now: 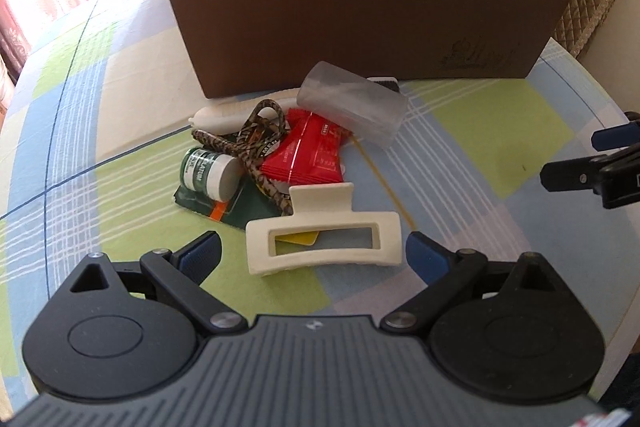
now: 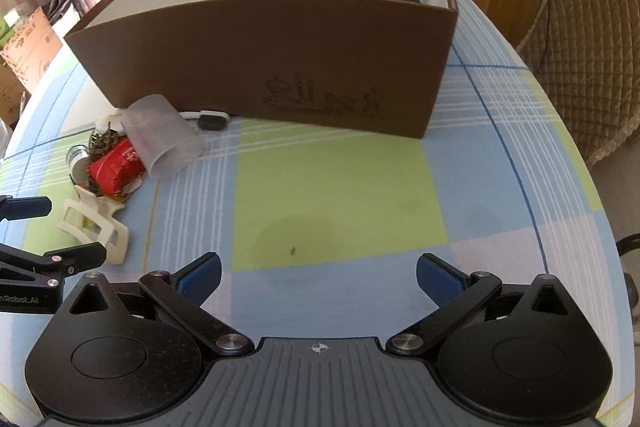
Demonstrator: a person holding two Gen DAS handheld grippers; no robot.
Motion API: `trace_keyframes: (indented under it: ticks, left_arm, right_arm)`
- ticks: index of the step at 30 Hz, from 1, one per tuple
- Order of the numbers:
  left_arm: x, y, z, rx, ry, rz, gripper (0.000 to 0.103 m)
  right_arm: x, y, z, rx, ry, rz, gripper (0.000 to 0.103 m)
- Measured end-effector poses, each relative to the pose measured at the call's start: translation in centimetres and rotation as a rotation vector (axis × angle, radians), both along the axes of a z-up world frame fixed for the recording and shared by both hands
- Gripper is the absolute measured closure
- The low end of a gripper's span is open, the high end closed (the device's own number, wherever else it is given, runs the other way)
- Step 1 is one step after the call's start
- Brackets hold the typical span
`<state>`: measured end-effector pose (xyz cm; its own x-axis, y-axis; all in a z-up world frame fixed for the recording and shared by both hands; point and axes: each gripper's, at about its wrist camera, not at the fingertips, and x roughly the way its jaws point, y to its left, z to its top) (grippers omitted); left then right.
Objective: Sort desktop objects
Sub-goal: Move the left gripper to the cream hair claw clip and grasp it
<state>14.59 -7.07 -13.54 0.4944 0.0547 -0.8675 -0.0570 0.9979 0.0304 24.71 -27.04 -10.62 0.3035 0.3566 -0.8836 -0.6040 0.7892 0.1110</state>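
Left gripper [image 1: 314, 259] is spread wide w/ nothing in it, its blue pads [image 1: 200, 255] flanking the cream hair clip [image 1: 322, 235] that lies just ahead, between the fingers. That reads as a line-up for a grab, not yet a grip. Clip's long axis runs side to side across the gap, so a squeeze would catch its two ends; its pinch tab points away from the gripper, toward the brown box [image 1: 360, 23].

Beyond the clip sits the rest of the pile: red packet [image 1: 310, 155], green-label bottle [image 1: 210, 173] on its side, patterned cord [image 1: 256, 135], frosted cup [image 1: 352, 107] tipped over.

Right gripper [image 2: 318, 275] is likewise splayed and empty, over bare tablecloth [image 2: 340, 187], pile off to its left, prob. just waiting. Something dark already lies in the box, maybe a small carton.
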Motion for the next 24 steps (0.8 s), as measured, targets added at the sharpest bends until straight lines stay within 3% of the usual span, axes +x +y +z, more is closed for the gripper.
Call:
trace_keyframes:
  ticks: [6, 10, 17, 24]
  left_arm:
    - [0.9, -0.5, -0.7, 0.010, -0.001, -0.027, 0.007]
    - [1.1, -1.0, -1.1, 0.035, -0.008, -0.045, 0.018]
    - [0.2, -1.1, -0.9, 0.034, -0.024, -0.075, 0.018]
    - [-2.1, 0.0, 0.6, 0.031, -0.036, -0.040, 0.018]
  right_arm:
    - [0.5, -0.1, -0.2, -0.005, 0.006, -0.014, 0.002]
    - [0.7, 0.0, -0.3, 0.002, 0.009, -0.012, 0.002]
    - [0.6, 0.5, -0.5, 0.025, 0.017, 0.010, 0.002]
    - [0.5, 1.7, -0.3, 0.062, 0.014, 0.064, 0.002]
